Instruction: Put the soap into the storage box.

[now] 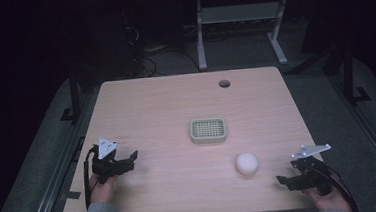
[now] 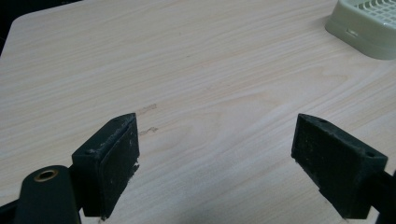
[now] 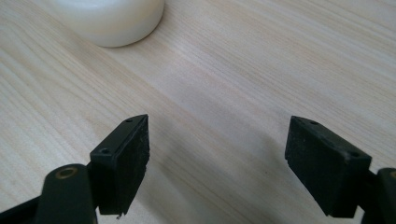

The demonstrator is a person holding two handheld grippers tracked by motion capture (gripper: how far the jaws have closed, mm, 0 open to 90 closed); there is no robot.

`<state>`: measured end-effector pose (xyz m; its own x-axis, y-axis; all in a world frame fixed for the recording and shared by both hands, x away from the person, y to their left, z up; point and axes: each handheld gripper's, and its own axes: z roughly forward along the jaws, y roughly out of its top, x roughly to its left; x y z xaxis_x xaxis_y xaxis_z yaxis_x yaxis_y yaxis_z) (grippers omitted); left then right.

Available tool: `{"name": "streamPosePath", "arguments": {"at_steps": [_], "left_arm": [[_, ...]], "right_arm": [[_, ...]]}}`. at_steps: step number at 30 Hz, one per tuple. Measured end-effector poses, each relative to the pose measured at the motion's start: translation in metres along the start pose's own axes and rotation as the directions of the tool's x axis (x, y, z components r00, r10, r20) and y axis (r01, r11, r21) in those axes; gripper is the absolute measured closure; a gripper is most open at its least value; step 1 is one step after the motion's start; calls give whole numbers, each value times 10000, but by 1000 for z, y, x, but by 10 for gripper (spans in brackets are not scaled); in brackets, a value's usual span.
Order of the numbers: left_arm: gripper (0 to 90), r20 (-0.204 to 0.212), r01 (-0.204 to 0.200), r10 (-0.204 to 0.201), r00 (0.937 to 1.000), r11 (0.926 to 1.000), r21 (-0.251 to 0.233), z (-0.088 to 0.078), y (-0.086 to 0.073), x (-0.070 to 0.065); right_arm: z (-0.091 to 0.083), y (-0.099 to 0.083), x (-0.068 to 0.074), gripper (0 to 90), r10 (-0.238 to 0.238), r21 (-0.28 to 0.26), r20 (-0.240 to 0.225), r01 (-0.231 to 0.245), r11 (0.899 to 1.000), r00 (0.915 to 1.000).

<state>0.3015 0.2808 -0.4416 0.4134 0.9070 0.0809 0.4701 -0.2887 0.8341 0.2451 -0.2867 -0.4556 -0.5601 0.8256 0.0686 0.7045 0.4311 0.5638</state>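
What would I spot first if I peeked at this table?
Probably the white round object, bright against the wooden table, sitting toward the near right. Just behind it, near the middle, lies a pale green tray with a grid top. Then the two black grippers at the near corners, left gripper and right gripper, both with jaws apart and holding nothing.

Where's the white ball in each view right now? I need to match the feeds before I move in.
High view: the ball lies on the table, right of centre, in front of the green tray.
Right gripper view: the ball sits at the top left, cut by the frame edge, ahead of the open right claw.
Left gripper view: not in it; the tray is at top right.
Shared landmark: the tabletop.
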Motion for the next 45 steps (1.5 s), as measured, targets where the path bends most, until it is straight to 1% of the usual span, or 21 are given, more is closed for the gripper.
{"name": "streamPosePath", "arguments": {"at_steps": [2, 4, 5, 8, 9, 11, 12, 18, 20, 22, 23, 25, 29, 35, 38, 45], "left_arm": [[148, -2, 16, -16, 10000, 10000, 6, 0, 0, 0], [149, -2, 4, -4, 10000, 10000, 13, 0, 0, 1], [148, -13, 24, -24, 10000, 10000, 1, 0, 0, 1], [149, -17, 24, -24, 10000, 10000, -21, -1, 0, 0], [148, -12, -21, 21, 10000, 10000, -8, -1, 0, 0], [149, 7, -50, 50, 10000, 10000, 16, 0, 0, -1], [149, 14, -41, 41, 10000, 10000, -6, -1, 0, -1], [148, -7, -77, 77, 10000, 10000, -22, -1, 0, 0], [149, -48, -44, 44, 10000, 10000, -8, -1, 0, 1], [148, -68, -33, 33, 10000, 10000, 12, -1, 0, 1], [149, -68, -33, 33, 10000, 10000, 12, -1, 0, 1], [148, -93, -21, 21, 10000, 10000, -25, -1, 0, 1], [149, -87, -47, 47, 10000, 10000, -20, -1, 0, 1], [149, -122, -36, 36, 9999, 10000, -7, -2, 0, 2], [148, -131, -37, 37, 9999, 10000, -25, -2, 0, 2], [149, -130, -32, 32, 9999, 10000, -32, -2, -1, 3]], "right_arm": [[1, 0, 1, 215, 33, 59, -4, -33, 10000, 10000], [2, 1, 1, 215, -150, 41, -39, 150, 9999, 9999], [2, 1, 2, 215, -33, 87, -63, 34, 10000, 10000], [2, 3, 4, 214, -60, 85, -148, 61, 9999, 9999], [2, 3, 3, 215, -142, 28, -190, 143, 9999, 9997], [3, 4, 6, 214, -134, 96, -232, 136, 9999, 9996], [3, 6, 7, 214, -331, 88, -167, 332, 9994, 9993], [0, 13, 13, 214, -501, 64, -235, 502, 9987, 9985], [1, 16, 14, 214, -595, 121, -299, 599, 9981, 9978], [2, 20, 16, 214, -711, 283, -251, 718, 9970, 9972], [2, 20, 16, 214, -711, 283, -251, 718, 9970, 9972], [1, 26, 18, 212, -866, 316, -272, 874, 9957, 9959], [0, 33, 19, 209, -943, 438, -316, 957, 9945, 9950], [-4, 43, 21, 209, -1257, 512, -336, 1274, 9905, 9915], [-6, 47, 22, 205, -1315, 627, -366, 1336, 9890, 9906], [-7, 58, 25, 201, -1611, 697, -515, 1645, 9839, 9856]]}}
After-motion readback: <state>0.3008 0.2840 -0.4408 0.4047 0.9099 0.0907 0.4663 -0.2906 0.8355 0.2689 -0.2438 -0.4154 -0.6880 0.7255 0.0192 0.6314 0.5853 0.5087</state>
